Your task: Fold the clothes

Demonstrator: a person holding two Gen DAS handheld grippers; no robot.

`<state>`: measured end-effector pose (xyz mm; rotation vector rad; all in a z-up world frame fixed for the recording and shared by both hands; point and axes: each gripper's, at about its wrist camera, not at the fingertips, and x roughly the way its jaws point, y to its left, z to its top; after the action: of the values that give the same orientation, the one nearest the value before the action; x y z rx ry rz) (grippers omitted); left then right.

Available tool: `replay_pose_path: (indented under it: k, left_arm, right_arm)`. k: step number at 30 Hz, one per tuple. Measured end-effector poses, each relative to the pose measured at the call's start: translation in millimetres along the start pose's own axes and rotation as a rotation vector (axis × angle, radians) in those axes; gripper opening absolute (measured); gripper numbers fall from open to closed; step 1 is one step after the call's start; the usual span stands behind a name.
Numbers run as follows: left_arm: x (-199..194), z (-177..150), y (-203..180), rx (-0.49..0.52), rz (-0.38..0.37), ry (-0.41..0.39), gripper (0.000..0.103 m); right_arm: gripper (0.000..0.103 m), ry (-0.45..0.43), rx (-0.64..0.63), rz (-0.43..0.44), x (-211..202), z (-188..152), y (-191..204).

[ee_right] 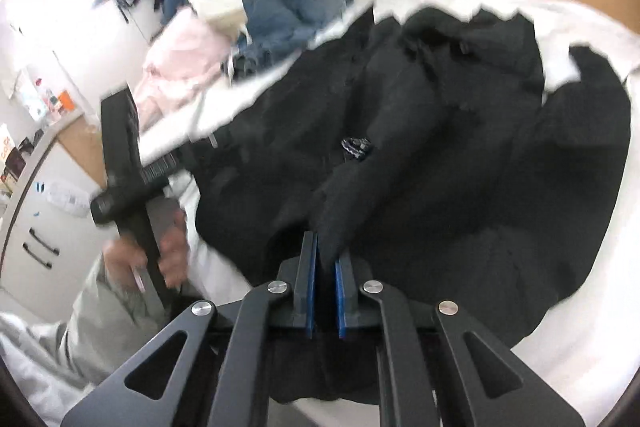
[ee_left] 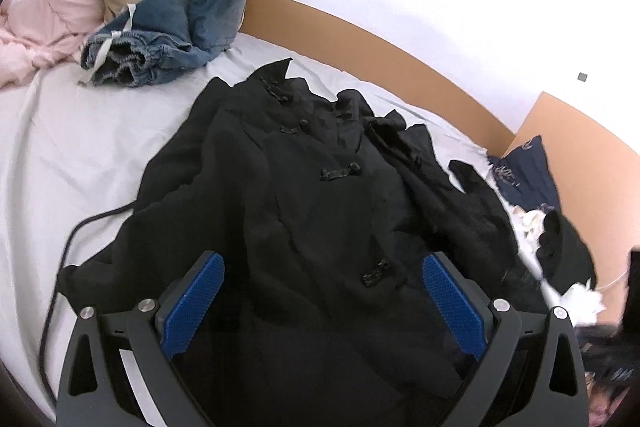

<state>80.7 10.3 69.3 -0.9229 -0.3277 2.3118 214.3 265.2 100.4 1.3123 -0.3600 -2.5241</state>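
A black coat with toggle fastenings lies spread on the white bed sheet, collar toward the far side. My left gripper hovers open over the coat's lower part, blue pads wide apart with nothing between them. In the right wrist view the same black coat fills the middle, and my right gripper is shut on a raised fold of its fabric. The left gripper's handle shows at the left, held by a hand.
A pile of denim, beige and pink clothes sits at the bed's far left. A dark blue patterned garment and white items lie at the right edge. A black cable crosses the sheet. A tan bed frame borders the far side.
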Motion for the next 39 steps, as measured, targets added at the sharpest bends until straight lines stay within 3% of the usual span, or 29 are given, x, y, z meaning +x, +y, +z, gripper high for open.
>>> replay_pose_path:
  k: [4,6,8,10,13,17,20,22,23,26,29,31,33,36,39]
  left_arm:
    - [5,0,-3,-0.009,-0.027,0.021,0.101]
    - [7,-1,-7,0.002,-0.028,0.027,0.101]
    - [7,-1,-11,0.018,-0.028,0.029,0.101]
    - [8,-1,-15,0.027,-0.029,0.027,0.101]
    - [12,0,-16,0.002,-0.044,0.034,0.101]
    - [18,0,-17,-0.039,-0.047,0.038,0.101]
    - [9,-1,-15,-0.048,-0.022,-0.013,0.101]
    - [2,1,-15,-0.036,-0.006,-0.043,0.101]
    - [-1,2,-15,-0.026,0.001,-0.055,0.101]
    - [-1,5,-14,-0.022,0.005,-0.054,0.101]
    - [-3,7,-9,-0.043,-0.004,-0.054,0.101]
    - [-5,8,-5,-0.061,-0.011,-0.057,0.101]
    - [-8,9,-3,-0.071,-0.022,-0.062,0.101]
    - [-9,10,-2,-0.072,-0.029,-0.063,0.101]
    - [-8,10,-3,-0.075,-0.033,-0.055,0.101]
  right_arm:
    - [0.029,0.158,0.044,-0.044,31,-24,-17]
    - [0.038,0.121,0.055,0.021,25,-24,-19]
    - [0.039,0.069,0.052,0.063,11,-15,-19]
    - [0.041,-0.006,0.059,0.045,-8,-2,-23]
    - [0.044,-0.087,0.105,-0.106,-20,13,-33]
    - [0.041,-0.068,0.046,-0.295,17,12,-26]
    - [0.041,-0.065,-0.033,-0.528,40,12,-16]
    - [0.041,-0.041,-0.062,-0.618,55,14,-12]
    - [0.041,-0.027,-0.076,-0.599,60,15,-9]
    - [0.038,-0.012,-0.129,-0.350,63,16,9]
    - [0.039,-0.054,-0.155,-0.192,48,18,24]
    - [0.040,-0.110,-0.128,-0.205,37,24,20]
    - [0.041,-0.145,-0.049,-0.311,27,29,4]
    - [0.041,-0.027,-0.039,-0.339,50,31,-4]
    - [0.040,0.069,-0.128,-0.233,69,19,13]
